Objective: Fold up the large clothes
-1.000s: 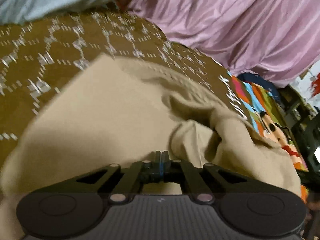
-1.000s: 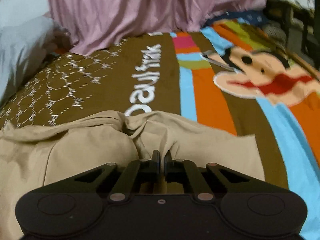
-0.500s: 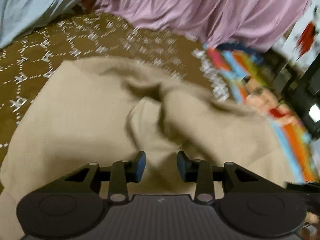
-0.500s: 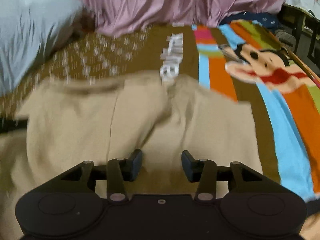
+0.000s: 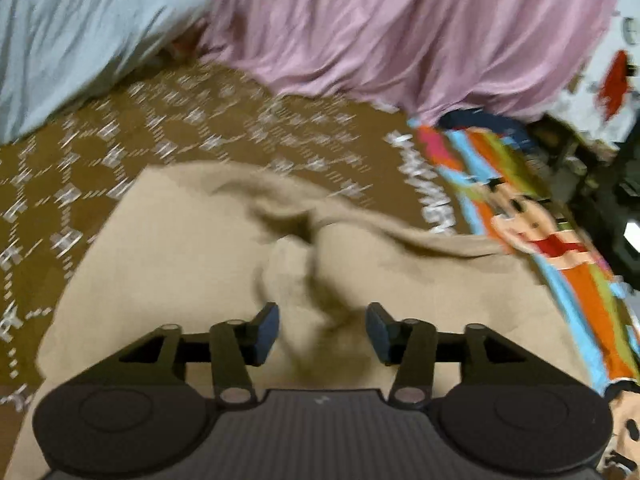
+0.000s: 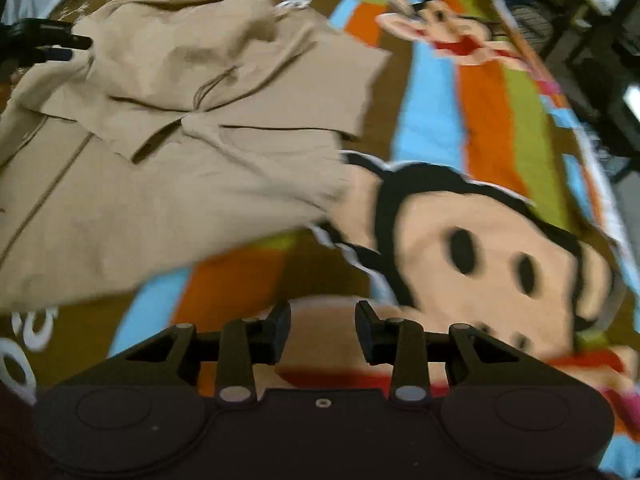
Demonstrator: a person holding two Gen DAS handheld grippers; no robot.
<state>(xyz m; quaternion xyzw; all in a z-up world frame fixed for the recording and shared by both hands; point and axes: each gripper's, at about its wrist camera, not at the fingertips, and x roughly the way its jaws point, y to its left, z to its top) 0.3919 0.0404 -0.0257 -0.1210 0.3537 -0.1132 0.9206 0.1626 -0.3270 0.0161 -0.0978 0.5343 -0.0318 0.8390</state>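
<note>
A large beige garment (image 5: 180, 264) lies folded over on the bed, with a rumpled ridge down its middle. My left gripper (image 5: 322, 330) is open and empty just above the garment's near part. In the right wrist view the garment (image 6: 172, 132) lies at the upper left, its folded edge facing me. My right gripper (image 6: 322, 330) is open and empty over the cartoon monkey print, off the garment's right side. The left gripper's fingertips (image 6: 60, 46) show at the garment's far left edge.
The bed has a brown patterned sheet (image 5: 100, 152) with a colourful monkey cartoon print (image 6: 480, 232). A pink cloth heap (image 5: 400, 28) and a pale blue cloth (image 5: 72, 28) lie at the far side. Dark furniture (image 6: 600, 48) stands past the bed's right edge.
Both grippers were shut on the garment, then opened and let it drop folded. The right gripper has pulled back to the right, off the garment, over the monkey print.
</note>
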